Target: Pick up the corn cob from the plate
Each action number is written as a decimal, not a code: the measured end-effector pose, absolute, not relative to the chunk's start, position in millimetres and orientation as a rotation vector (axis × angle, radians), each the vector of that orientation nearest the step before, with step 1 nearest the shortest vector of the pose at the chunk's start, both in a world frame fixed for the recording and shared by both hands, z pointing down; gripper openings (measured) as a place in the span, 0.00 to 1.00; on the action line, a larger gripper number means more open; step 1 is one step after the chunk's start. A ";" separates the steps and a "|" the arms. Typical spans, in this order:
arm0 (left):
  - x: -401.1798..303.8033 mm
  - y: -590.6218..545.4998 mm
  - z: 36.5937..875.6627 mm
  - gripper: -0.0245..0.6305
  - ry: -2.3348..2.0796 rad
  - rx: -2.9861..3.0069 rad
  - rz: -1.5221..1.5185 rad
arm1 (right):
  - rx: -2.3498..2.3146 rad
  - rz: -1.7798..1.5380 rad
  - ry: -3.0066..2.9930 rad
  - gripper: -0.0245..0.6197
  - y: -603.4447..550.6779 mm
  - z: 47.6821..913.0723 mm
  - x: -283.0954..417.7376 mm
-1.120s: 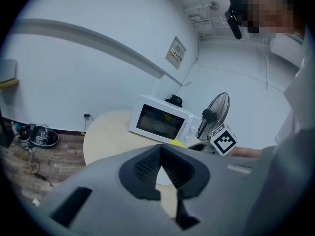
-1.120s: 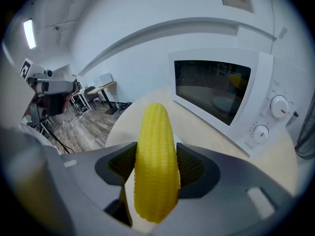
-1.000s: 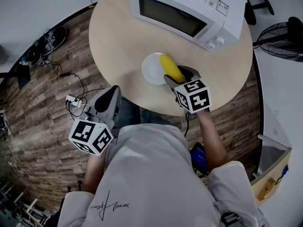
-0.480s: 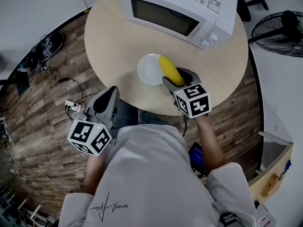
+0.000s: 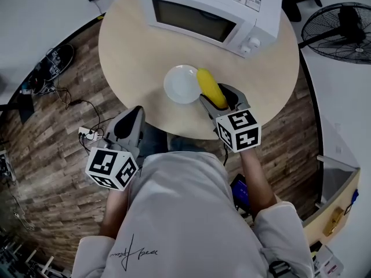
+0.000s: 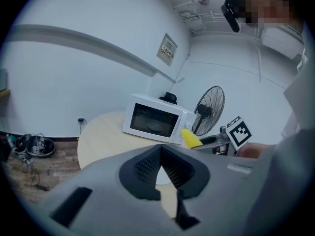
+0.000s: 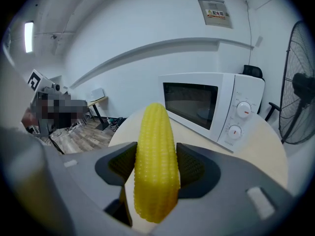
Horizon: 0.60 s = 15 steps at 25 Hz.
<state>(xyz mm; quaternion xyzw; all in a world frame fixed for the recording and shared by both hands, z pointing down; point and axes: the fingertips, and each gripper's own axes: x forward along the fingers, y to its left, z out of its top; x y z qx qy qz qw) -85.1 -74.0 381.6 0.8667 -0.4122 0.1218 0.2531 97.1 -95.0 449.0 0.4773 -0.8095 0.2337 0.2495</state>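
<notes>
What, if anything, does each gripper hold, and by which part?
The right gripper is shut on the corn cob, clamping its sides toward the end nearer the person. The left gripper is shut and holds nothing.

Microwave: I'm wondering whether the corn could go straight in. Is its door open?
No, the microwave has its door shut, lying flush with its front in the head view.

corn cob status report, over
Right hand-held gripper shut on corn cob, at right rim of plate. Left hand-held gripper shut, empty, off the table. Nothing in the way.
</notes>
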 end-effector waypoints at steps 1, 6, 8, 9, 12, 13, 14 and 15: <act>-84.3 -73.5 381.3 0.03 -1.124 2.367 0.342 | 1.310 0.634 -2.213 0.45 -93.5 445.7 97.3; -83.5 -70.7 380.7 0.03 -1.115 2.364 0.326 | 1.357 0.619 -2.238 0.45 -83.9 431.3 99.0; -85.3 -69.9 379.9 0.03 -1.118 2.354 0.309 | 1.372 0.617 -2.244 0.45 -79.9 428.0 99.5; -86.0 -69.5 379.9 0.03 -1.120 2.350 0.302 | 1.378 0.617 -2.245 0.45 -78.2 427.2 100.2; -86.9 -68.1 381.2 0.03 -1.123 2.346 0.300 | 1.394 0.623 -2.243 0.45 -72.9 426.2 104.0; -87.1 -67.5 381.5 0.03 -1.125 2.346 0.301 | 1.401 0.626 -2.246 0.45 -71.2 425.0 105.4; -87.3 -67.0 381.6 0.03 -1.127 2.346 0.301 | 1.410 0.630 -2.250 0.45 -69.7 423.1 106.9; -87.5 -66.6 381.8 0.03 -1.130 2.345 0.301 | 1.421 0.633 -2.255 0.45 -68.4 420.7 108.4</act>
